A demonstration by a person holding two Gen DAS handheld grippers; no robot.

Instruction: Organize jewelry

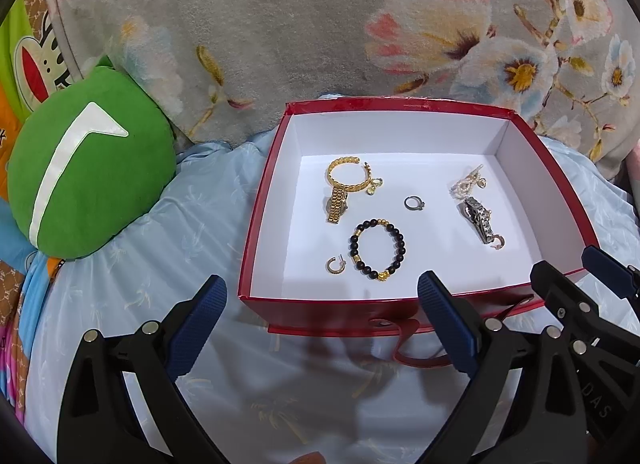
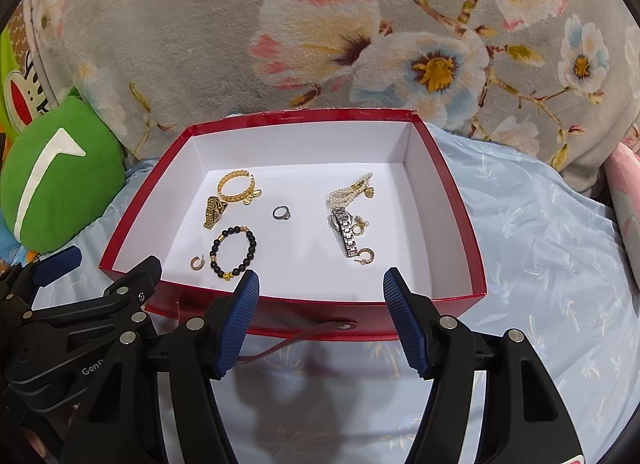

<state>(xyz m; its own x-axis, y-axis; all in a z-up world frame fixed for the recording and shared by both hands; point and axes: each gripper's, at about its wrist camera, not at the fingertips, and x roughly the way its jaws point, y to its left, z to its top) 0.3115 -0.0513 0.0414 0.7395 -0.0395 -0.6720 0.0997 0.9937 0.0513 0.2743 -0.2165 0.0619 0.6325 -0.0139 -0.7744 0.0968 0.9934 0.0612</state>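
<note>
**Both tongs hovered spread in front of the red box**

You held the left tongs [image 1: 320, 324] wide apart over the blue bedsheet [image 1: 160, 224], nothing between the blue pads, just short of the near wall of the red box [image 1: 256, 200]. Your right tongs [image 2: 320, 316] stood spread too, empty, their tips at the box's near rim. The two tools sat side by side, close together.

Inside the box, on the white floor, the jewelry lay in loose groups. At the back left you had the gold bangle [image 1: 348, 176] touching the gold watch [image 1: 336, 206] below it, with a small charm just beside the bangle. The black bead bracelet [image 1: 378, 248] lay nearer the front, a small hoop earring [image 1: 333, 265] just to its left. The silver ring [image 1: 413, 203] sat alone near the middle. On the right, the pearl piece [image 2: 352, 190] touched the silver watch [image 2: 346, 234], and another hoop earring [image 2: 366, 256] rested at the watch strap's near end.

A green cushion [image 1: 88, 176] lay left of the box, a flowered blanket [image 1: 280, 24] behind it.
</note>
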